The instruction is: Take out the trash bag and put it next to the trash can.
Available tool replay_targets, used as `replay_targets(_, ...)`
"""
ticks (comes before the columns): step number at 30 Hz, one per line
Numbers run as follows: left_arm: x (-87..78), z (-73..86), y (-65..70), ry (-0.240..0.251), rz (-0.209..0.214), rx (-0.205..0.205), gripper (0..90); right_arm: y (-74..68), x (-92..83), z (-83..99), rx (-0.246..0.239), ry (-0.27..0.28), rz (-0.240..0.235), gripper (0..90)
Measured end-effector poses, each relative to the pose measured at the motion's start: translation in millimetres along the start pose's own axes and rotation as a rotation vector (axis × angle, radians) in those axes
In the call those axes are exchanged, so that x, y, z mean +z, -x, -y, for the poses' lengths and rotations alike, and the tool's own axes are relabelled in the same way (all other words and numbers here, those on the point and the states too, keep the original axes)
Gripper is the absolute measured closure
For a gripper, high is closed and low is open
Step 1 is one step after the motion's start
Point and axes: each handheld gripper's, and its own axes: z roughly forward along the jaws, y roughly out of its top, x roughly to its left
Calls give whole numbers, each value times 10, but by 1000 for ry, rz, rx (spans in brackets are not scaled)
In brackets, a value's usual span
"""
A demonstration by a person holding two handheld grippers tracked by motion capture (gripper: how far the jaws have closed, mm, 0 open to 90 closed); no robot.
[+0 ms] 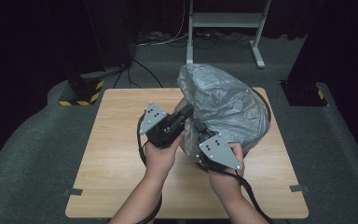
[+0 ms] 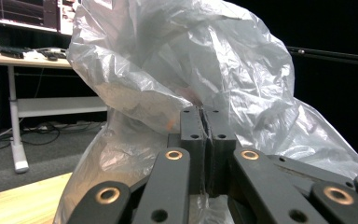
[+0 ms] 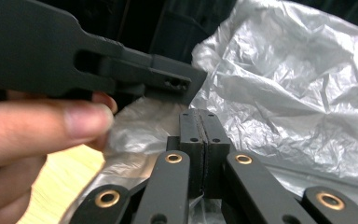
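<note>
1. Gripping a fold of film at near left: left gripper (image 1: 182, 113), jaws pressed together on the grey plastic bag (image 1: 226, 109).
2. Ballooning over the wooden table (image 1: 116, 154), centre to far right: the bag, puffed up.
3. Pinching the near edge: right gripper (image 1: 200, 140), jaws closed on film.
4. Judging progress: both holds taken; opening or spreading seemingly left.

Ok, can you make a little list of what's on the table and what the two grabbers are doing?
surface: wooden table
main thing: crumpled grey plastic bag, puffed up
left gripper: shut, pinching the bag's film
right gripper: shut, pinching the bag's film
hands: left hand and right hand, close together at the bag's near side
inside the bag: cannot tell
</note>
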Motion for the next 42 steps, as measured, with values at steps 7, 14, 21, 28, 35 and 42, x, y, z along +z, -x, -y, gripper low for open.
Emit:
replay_targets(7,24,0,-1,0,3,-3,870,-24,-21,8,-10,30,-42,897)
replay_targets(14,-126,-8,-79,37,-30,-6,661,-32,-9,54,-28,19,-40,896)
replay_targets(21,-89,-140,50,17,8,-1,107,-41,-11,65,-38,18,-40,895)
replay_targets(28,223,-122,-157,-175,15,-175,180,-61,-13,96,-57,15,-45,895)
replay_targets(35,209,-75,-184,-191,-22,-107,614,-32,-32,103,-58,10,-68,797)
replay_targets(42,212,-98,-32,-167,-24,9,866,91,-149,19,-3,24,-75,685)
